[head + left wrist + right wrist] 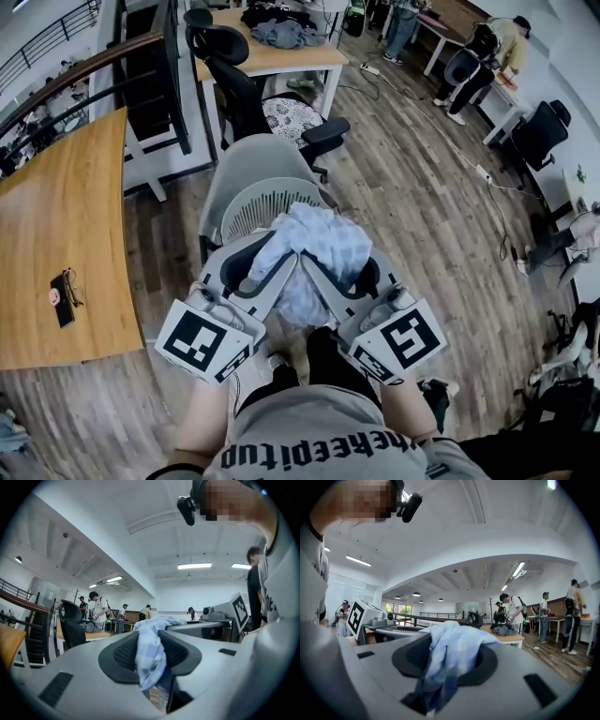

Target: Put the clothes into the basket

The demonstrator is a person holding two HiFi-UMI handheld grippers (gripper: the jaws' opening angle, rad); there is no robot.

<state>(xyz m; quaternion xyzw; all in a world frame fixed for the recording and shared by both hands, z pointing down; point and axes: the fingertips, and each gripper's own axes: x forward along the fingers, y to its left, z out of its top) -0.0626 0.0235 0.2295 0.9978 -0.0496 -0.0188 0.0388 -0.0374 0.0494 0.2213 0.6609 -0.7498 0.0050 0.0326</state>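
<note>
A light blue checked garment [317,246] is bunched up between my two grippers, held in front of the person's body. In the head view my left gripper [267,269] and my right gripper [343,272] sit side by side, each shut on the cloth. The left gripper view shows the garment [151,651] hanging down through the left gripper [151,657]. Cloth [449,654] also fills the right gripper [446,663] in the right gripper view. Just beyond the garment stands a pale, rounded slotted container [267,202] that looks like the basket, half hidden by the cloth.
A grey chair [251,155] stands behind the slotted container, a black office chair [228,70] further off. More clothes [279,30] lie on the far desk [309,56]. A wooden table [70,216] with a small dark object [63,298] is at left. People stand at the back right.
</note>
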